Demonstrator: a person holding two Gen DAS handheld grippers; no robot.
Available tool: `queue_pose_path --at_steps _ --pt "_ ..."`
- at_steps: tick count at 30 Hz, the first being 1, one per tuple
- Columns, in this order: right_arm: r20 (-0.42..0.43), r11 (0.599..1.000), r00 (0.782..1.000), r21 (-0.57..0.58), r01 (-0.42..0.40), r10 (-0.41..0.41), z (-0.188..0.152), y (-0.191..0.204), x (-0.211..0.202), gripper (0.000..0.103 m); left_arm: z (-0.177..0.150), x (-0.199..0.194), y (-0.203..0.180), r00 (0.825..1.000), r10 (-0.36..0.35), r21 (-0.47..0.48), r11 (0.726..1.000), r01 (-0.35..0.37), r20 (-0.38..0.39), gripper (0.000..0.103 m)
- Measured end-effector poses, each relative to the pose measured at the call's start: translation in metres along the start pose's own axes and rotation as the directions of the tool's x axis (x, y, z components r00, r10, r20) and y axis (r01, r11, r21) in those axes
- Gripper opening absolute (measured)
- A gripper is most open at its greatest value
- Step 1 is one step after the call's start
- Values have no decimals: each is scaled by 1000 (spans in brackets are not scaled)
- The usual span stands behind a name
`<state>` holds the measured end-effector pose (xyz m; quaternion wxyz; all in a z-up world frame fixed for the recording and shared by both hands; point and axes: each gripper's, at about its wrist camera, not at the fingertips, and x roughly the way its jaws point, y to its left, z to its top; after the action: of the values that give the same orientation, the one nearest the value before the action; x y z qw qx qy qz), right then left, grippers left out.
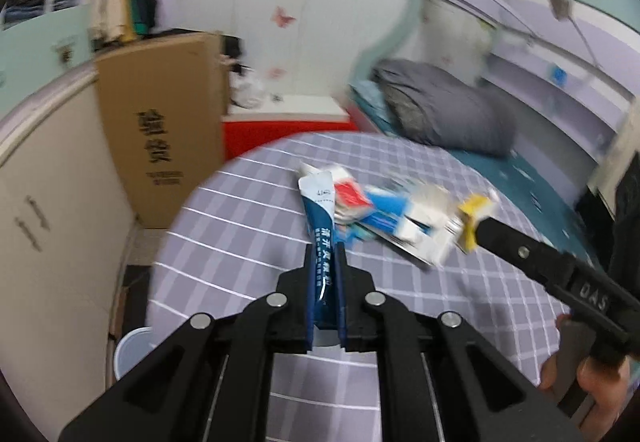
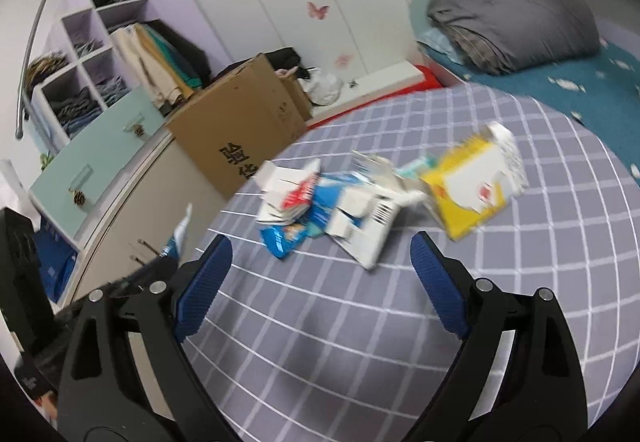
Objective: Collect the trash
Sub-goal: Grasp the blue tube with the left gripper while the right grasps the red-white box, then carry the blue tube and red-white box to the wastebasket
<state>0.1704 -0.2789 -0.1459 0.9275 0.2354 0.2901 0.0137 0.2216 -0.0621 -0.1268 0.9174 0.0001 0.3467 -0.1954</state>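
My left gripper (image 1: 324, 254) is shut on a long blue and white packet (image 1: 320, 209) and holds it above the checked bedsheet (image 1: 248, 226). A heap of trash (image 2: 332, 209) lies on the sheet: white, blue and red wrappers and boxes, with a yellow packet (image 2: 472, 185) at its right end. The heap also shows in the left wrist view (image 1: 392, 213). My right gripper (image 2: 320, 266) is open and empty, just short of the heap. In the left wrist view its fingers (image 1: 516, 246) reach in from the right toward the yellow packet (image 1: 474, 209).
A cardboard box (image 2: 240, 125) stands beside the bed at the left, against a cream cabinet (image 1: 52, 209). A folded grey quilt (image 2: 516, 29) lies at the far end on a teal sheet (image 2: 592, 81). A white cup (image 1: 130, 350) stands low at the left.
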Motion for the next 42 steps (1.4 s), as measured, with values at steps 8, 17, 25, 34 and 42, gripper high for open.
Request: queue_pose_path --at_steps 8,17,25,34,42 --pt "-136 970 985 -236 67 -101 32 69 83 93 28 19 65 987 162 -140 977 -161 -7 8" --pt "-325 925 900 -335 177 -290 48 84 197 94 43 46 102 982 186 -181 965 -189 -35 8" --pt "-423 926 856 -348 148 -296 57 76 237 82 41 57 115 985 164 -202 964 -171 -50 8" --pt "-363 922 907 -381 66 -214 51 108 208 65 28 32 131 986 163 -223 960 -167 -40 8" --pt "-350 910 935 -402 -97 -55 30 176 152 65 12 -16 155 982 189 -272 945 -185 -10 8"
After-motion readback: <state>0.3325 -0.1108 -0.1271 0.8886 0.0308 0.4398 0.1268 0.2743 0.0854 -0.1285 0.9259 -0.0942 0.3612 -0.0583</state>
